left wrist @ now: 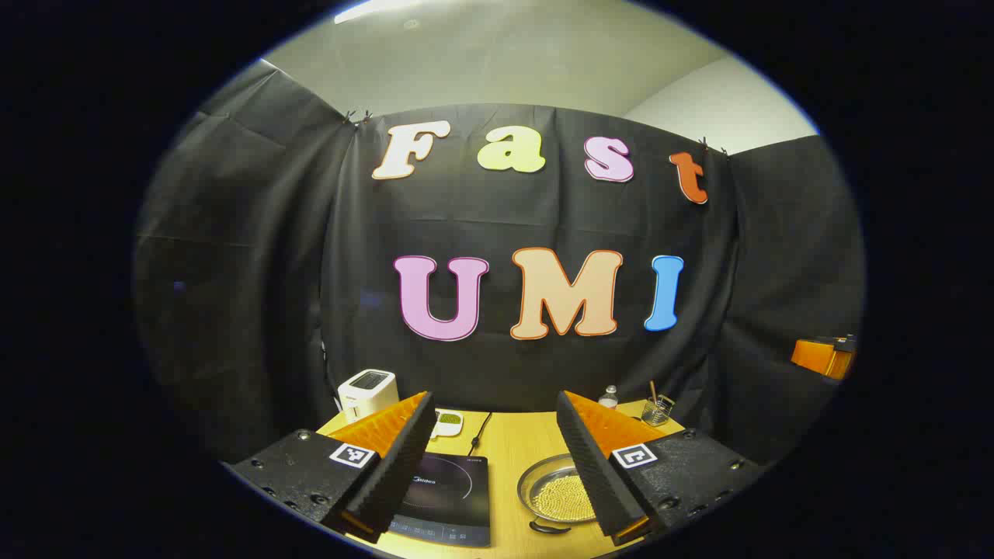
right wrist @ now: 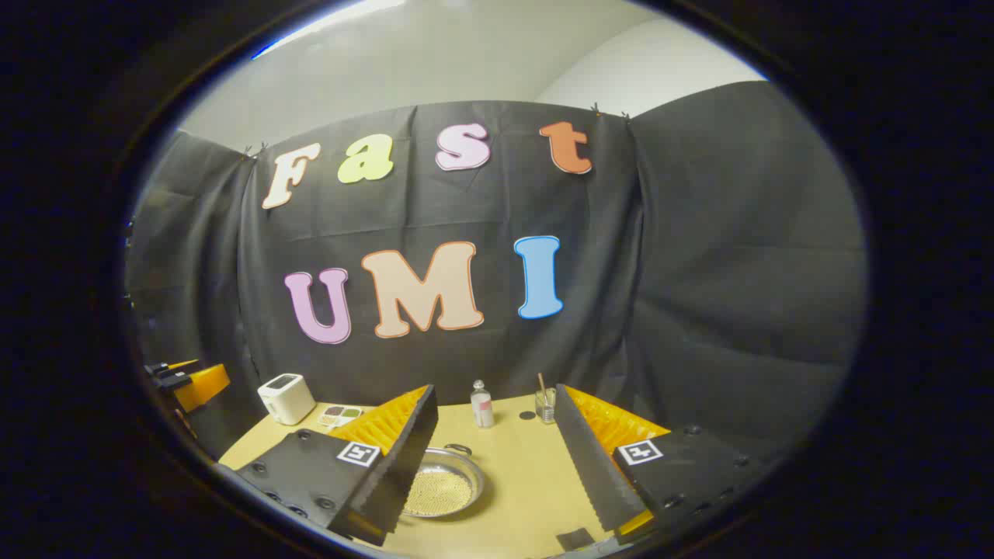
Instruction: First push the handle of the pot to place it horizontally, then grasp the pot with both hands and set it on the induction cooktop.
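The pot [left wrist: 557,489] sits on the wooden table [left wrist: 509,454] just right of the induction cooktop [left wrist: 446,497], full of small yellowish beads. One dark handle [left wrist: 549,528] shows at its near rim in the left gripper view, another [right wrist: 458,449] at its far rim in the right gripper view, so the handles seem to run front to back and the push has not yet begun. To do it well, I judge one finger should nudge a handle sideways, slowly and low, so the pot turns flat without spilling beads.

The left gripper [left wrist: 495,450] is spread wide, holding and touching nothing; it hangs above the cooktop and pot. The right gripper [right wrist: 497,454] is likewise wide apart and empty, above the pot.

Beyond the pot stand a small bottle [right wrist: 482,404] and a glass [right wrist: 545,404]; far left of it, a white toaster [left wrist: 368,391].
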